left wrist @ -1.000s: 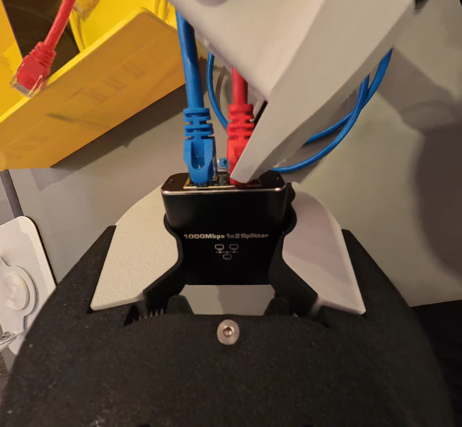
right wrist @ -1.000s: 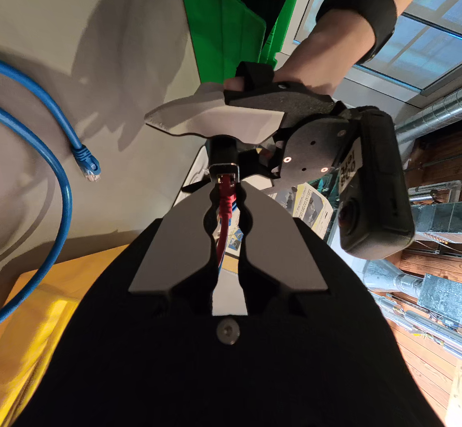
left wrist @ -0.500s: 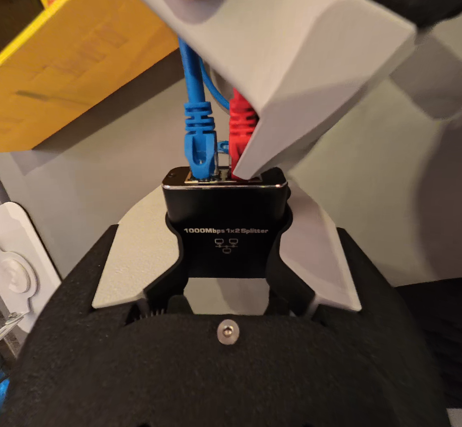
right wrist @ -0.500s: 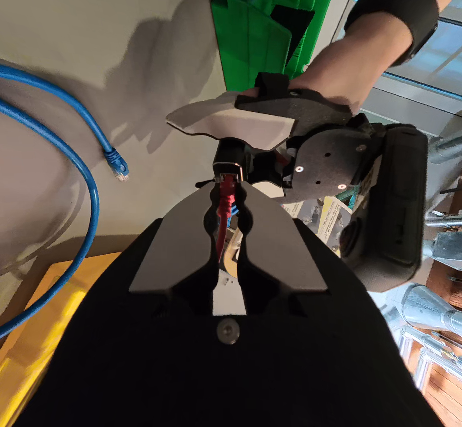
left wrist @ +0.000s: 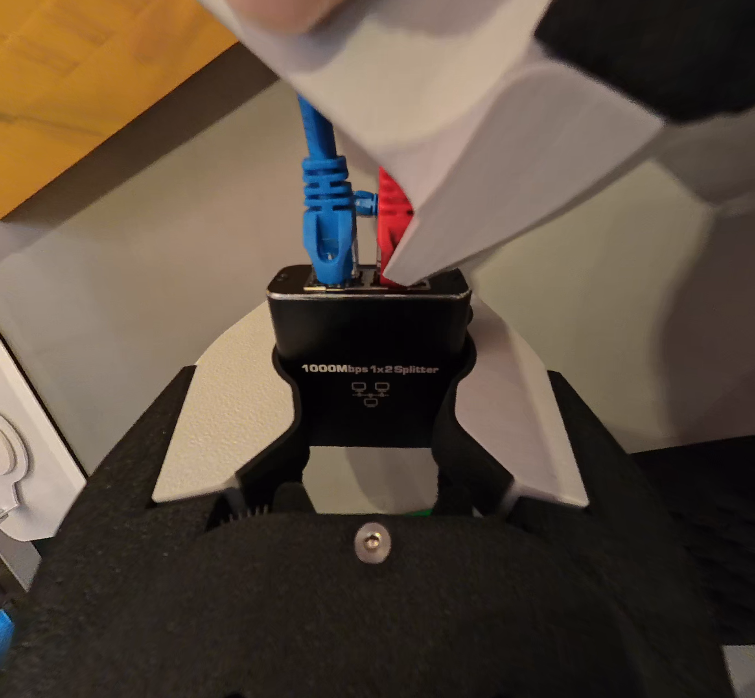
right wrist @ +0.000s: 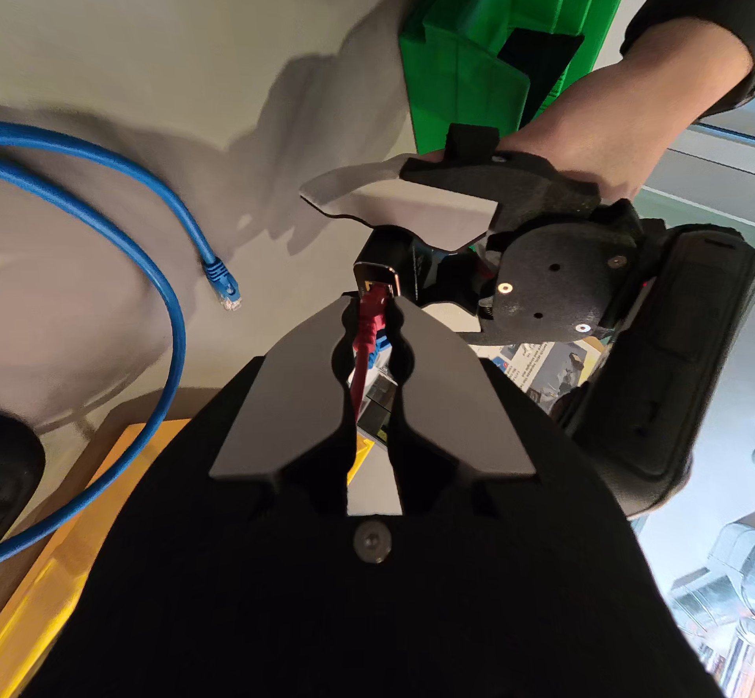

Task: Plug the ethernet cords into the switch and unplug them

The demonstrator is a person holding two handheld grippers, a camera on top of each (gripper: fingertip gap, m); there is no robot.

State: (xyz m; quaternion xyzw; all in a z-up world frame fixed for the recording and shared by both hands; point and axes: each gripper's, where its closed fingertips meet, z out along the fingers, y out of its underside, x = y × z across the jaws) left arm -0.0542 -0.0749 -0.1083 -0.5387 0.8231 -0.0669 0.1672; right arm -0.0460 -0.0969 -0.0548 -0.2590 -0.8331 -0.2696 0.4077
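My left gripper point(left wrist: 369, 335) is shut on a black switch point(left wrist: 369, 335), held off the table with its ports facing away. A blue ethernet plug point(left wrist: 327, 225) sits in the left port. A red ethernet plug point(left wrist: 390, 225) sits in the right port. My right gripper point(right wrist: 372, 302) is shut on the red plug point(right wrist: 374, 310) right at the switch point(right wrist: 378, 270). In the left wrist view its grey fingers point(left wrist: 470, 196) cover most of the red plug. The left gripper also shows in the right wrist view point(right wrist: 408, 212).
A blue cable point(right wrist: 122, 249) loops on the grey table with a free plug end point(right wrist: 224, 284). A yellow bin point(left wrist: 73, 78) is at the upper left, also seen in the right wrist view point(right wrist: 49, 547). A green bin point(right wrist: 482, 45) stands behind the person's hand point(right wrist: 604, 127). The gap from one gripper's tips to the other's is roughly 6 centimeters.
Both grippers have moved together with the switch and red plug, away from the yellow bin. The red plug stays gripped at the port.
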